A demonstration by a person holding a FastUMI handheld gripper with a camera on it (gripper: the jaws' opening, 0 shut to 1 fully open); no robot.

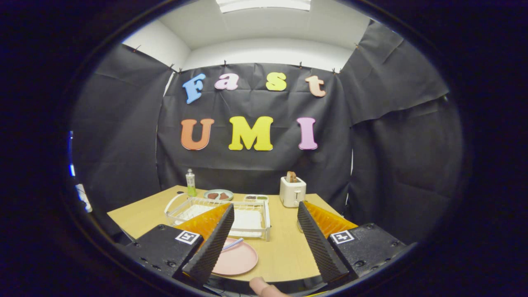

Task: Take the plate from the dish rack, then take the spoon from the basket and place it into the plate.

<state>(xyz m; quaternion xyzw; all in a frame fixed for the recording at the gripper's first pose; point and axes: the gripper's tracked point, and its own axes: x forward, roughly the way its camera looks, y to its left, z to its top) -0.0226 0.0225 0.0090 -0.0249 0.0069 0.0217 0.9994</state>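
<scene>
A pink plate [237, 260] lies flat on the wooden table [284, 247], partly hidden behind my left finger. A spoon [232, 244] with a pale striped handle rests on the plate's far rim, its bowl end hidden by that finger. Just beyond the plate stands the white wire dish rack [251, 218] with a white tray inside. My gripper [264, 239] hovers above the table's near edge, open wide, nothing between its fingers. The plate sits by the left finger, not between the two.
A white toaster [292, 191] with toast stands at the back right. At the back are a clear green bottle [190, 183], a small plate of food [218, 194] and a small tray [255, 198]. A person's fingertip [264, 286] shows below the fingers.
</scene>
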